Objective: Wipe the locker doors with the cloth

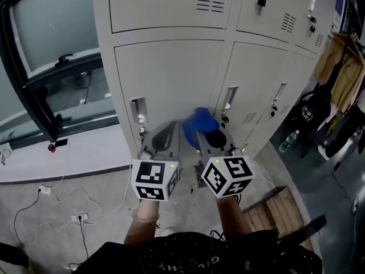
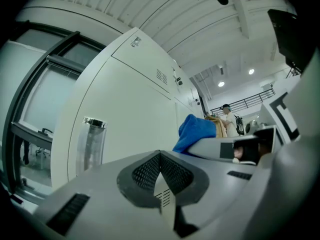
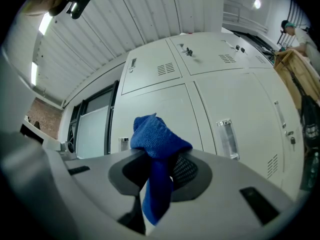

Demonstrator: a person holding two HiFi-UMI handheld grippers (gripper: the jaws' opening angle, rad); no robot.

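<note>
Pale grey locker doors [image 1: 171, 73] stand right in front of me, each with a recessed metal handle [image 1: 138, 111]. My right gripper [image 1: 206, 137] is shut on a blue cloth [image 1: 199, 123], which bunches up above its jaws close to the lower middle door. In the right gripper view the cloth [image 3: 157, 143] droops down between the jaws of that gripper [image 3: 161, 160], with the doors [image 3: 165, 104] behind it. My left gripper [image 1: 164, 135] hangs beside it, a little short of the lower left door. Its jaws [image 2: 161, 158] are shut with nothing in them; the cloth [image 2: 196, 132] shows to its right.
A dark-framed window [image 1: 51, 67] is at the left. Cables and a power strip [image 1: 80, 217] lie on the floor. A wooden pallet [image 1: 271, 213] sits at lower right. Jackets [image 1: 342, 73], a black bag [image 1: 313, 116] and a bottle [image 1: 288, 141] crowd the right side.
</note>
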